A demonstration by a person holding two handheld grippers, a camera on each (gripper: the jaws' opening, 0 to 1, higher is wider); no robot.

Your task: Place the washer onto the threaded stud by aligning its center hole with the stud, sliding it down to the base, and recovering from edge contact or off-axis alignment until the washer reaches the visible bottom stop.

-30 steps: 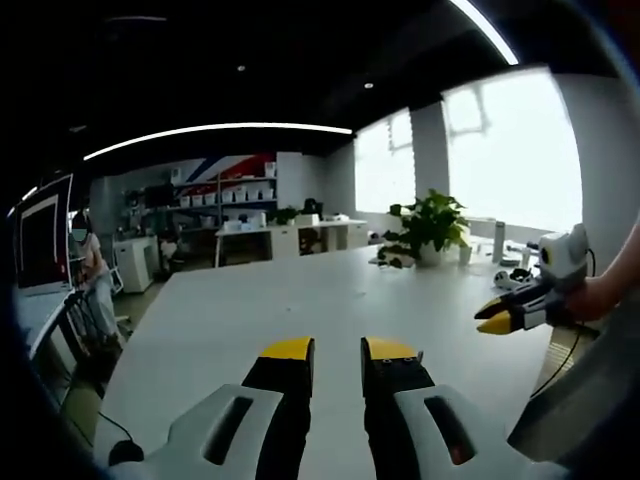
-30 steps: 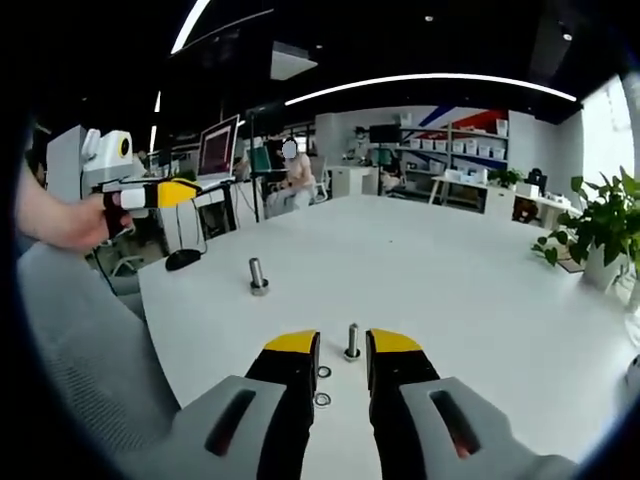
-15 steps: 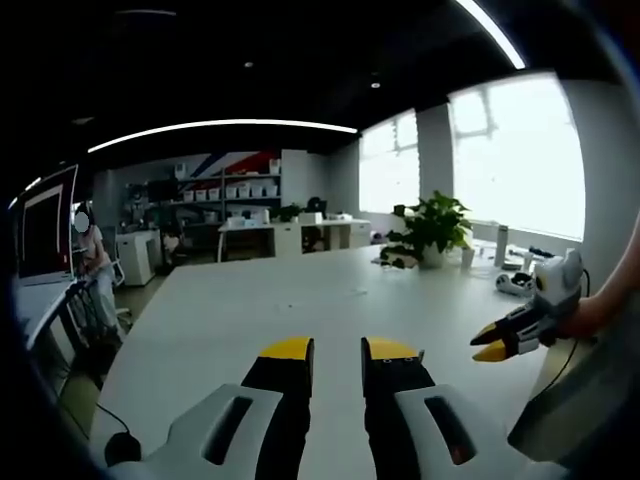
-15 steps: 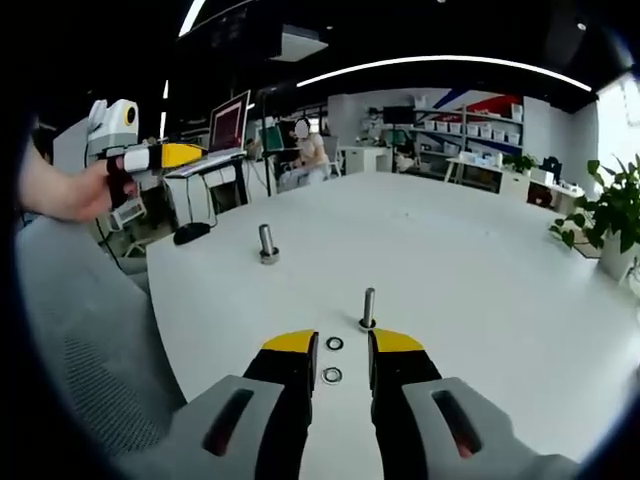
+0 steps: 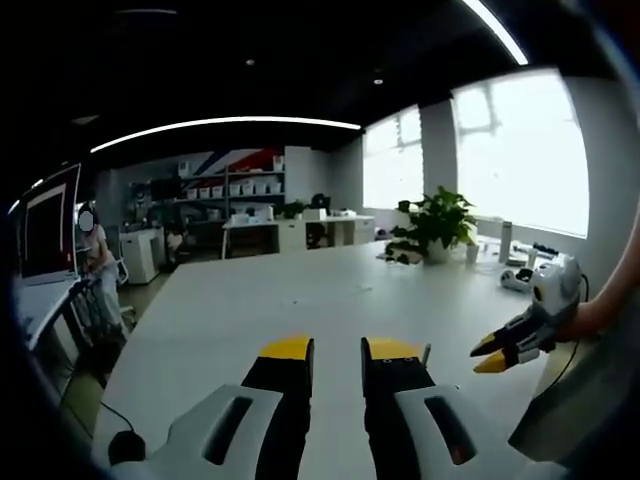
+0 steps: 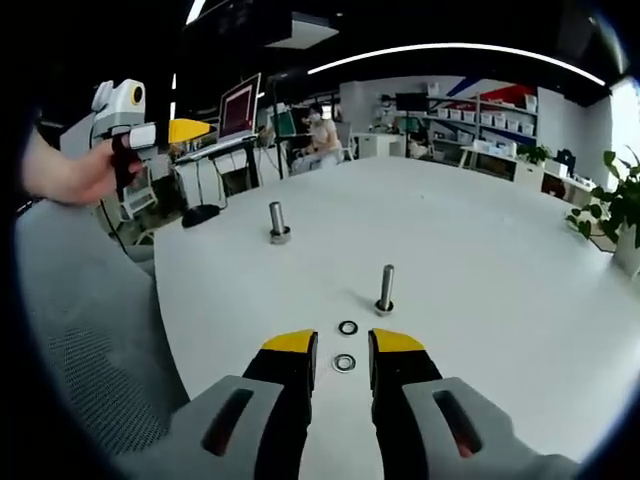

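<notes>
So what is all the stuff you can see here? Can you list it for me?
table: one, white, under everything
washers: two, silver, flat on the table just ahead of the right gripper's jaws, near one, far one
studs: two, grey metal, upright on the table, near stud beyond the washers, far stud further back
plant: one, green, in a white pot on the far side of the table
monitor: one, screen lit, on a desk past the table
right gripper: yellow tips, open, nothing between them
left gripper: yellow tips, open, above the table
hand: holding the left gripper at the side
</notes>
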